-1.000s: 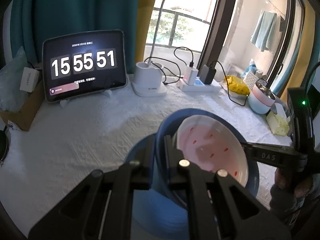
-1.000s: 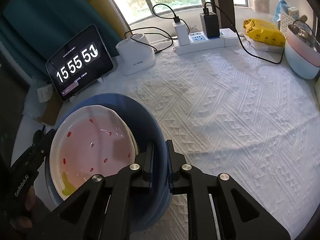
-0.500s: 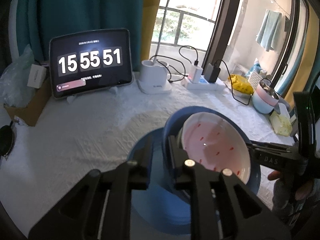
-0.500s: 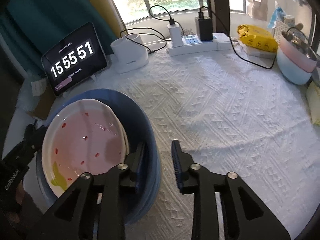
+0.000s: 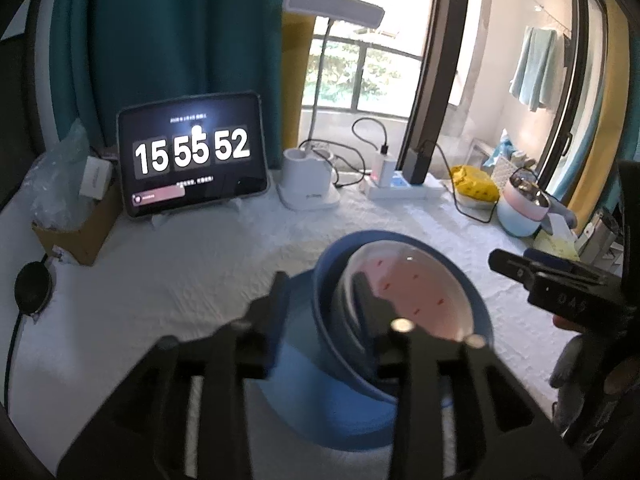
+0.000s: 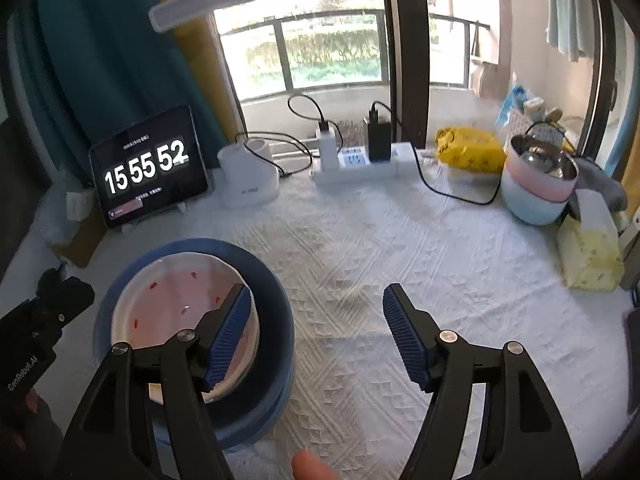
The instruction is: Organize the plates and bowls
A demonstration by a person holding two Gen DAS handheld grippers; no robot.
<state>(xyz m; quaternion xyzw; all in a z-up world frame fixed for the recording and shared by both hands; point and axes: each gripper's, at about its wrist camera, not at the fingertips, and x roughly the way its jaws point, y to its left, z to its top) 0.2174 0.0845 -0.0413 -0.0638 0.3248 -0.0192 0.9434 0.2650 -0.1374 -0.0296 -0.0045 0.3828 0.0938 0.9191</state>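
Note:
A blue bowl (image 5: 476,304) with a pink and white bowl (image 5: 412,288) nested inside stands on a blue plate (image 5: 320,420) on the white tablecloth. My left gripper (image 5: 320,286) straddles the blue bowl's near rim; its jaws are opening and the pads stand off the rim. In the right wrist view the blue bowl (image 6: 276,308) and the pink bowl (image 6: 176,304) sit at lower left. My right gripper (image 6: 316,296) hovers above the bowl's right side, its jaws opening with only tablecloth between them. Each gripper shows in the other's view: the right gripper (image 5: 520,270) and the left gripper (image 6: 52,296).
Along the back stand a tablet clock (image 6: 148,168), a white lamp base (image 6: 248,180), a power strip (image 6: 360,164), a yellow pack (image 6: 468,152) and a pink and blue pot (image 6: 536,188). A tissue pack (image 6: 592,248) lies at right, a cardboard box (image 5: 80,232) at left.
Both grippers were shut on the blue bowl's rim; both have let go, opened and lifted back from it. The bowls rest on the plate.

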